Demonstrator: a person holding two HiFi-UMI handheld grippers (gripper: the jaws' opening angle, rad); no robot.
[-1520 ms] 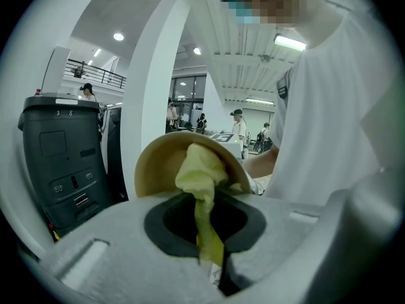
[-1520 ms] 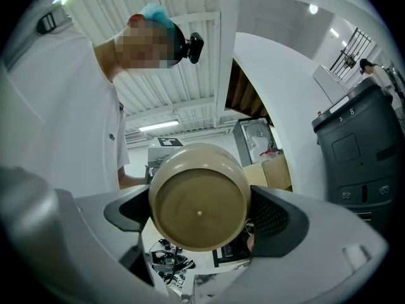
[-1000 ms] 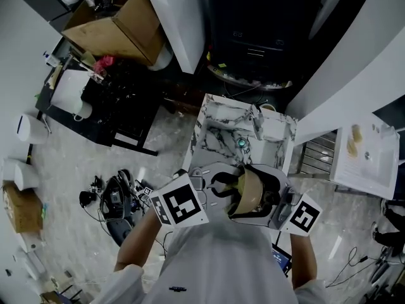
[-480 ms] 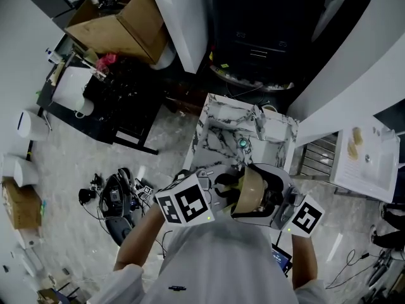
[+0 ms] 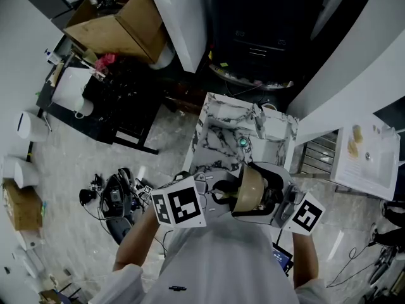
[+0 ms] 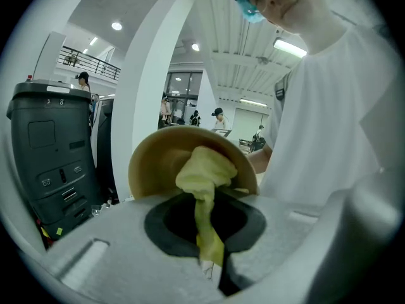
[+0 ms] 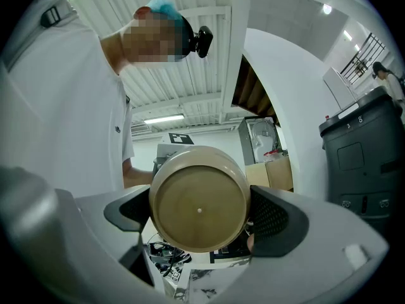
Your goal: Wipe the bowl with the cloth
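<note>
A tan bowl [image 5: 250, 191] is held on its side in front of the person's chest, with my right gripper [image 5: 264, 198] shut on it. In the right gripper view the bowl's round underside [image 7: 199, 199] fills the space between the two dark pads. My left gripper [image 5: 218, 190] is shut on a yellow-green cloth [image 6: 205, 182]. In the left gripper view the cloth's bunched end presses into the bowl's hollow [image 6: 166, 163]. My left gripper [image 6: 212, 268] pinches the cloth's tail between its jaws.
A small marble-patterned table [image 5: 221, 133] stands just ahead of the grippers, with a small teal object [image 5: 242, 142] on it. A cardboard box [image 5: 123, 27] and a dark cart [image 5: 120, 100] lie to the left. Cables and gear [image 5: 114, 198] litter the floor at lower left.
The left gripper with its marker cube has shifted slightly against the bowl, first right, then back left and tilted. The bowl and right gripper have stayed almost still.
</note>
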